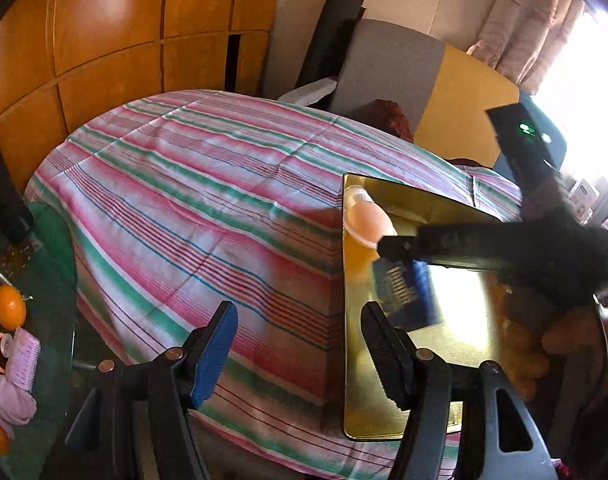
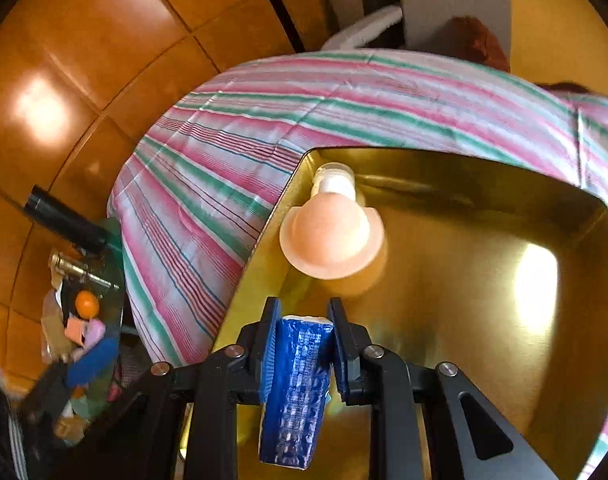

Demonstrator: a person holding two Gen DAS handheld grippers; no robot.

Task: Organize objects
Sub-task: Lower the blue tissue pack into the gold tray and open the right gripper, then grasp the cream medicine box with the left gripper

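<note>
A shiny gold tray [image 1: 456, 320] [image 2: 484, 280] lies on a striped cloth. In it lies a peach-coloured bottle with a white cap [image 2: 330, 228], near the tray's far left corner; it also shows in the left wrist view [image 1: 366, 216]. My right gripper [image 2: 304, 328] is shut on a blue patterned packet [image 2: 296, 384] and holds it over the tray's near edge. In the left wrist view the right gripper [image 1: 392, 248] reaches over the tray from the right. My left gripper [image 1: 300, 340] is open and empty at the tray's left edge.
The pink, green and white striped cloth [image 1: 208, 200] covers a raised surface. A green glass side table [image 1: 44, 280] at the left holds oranges [image 1: 9, 306], pink hair rollers [image 1: 22, 354] and other small items. Wooden cabinets [image 1: 116, 32] stand behind.
</note>
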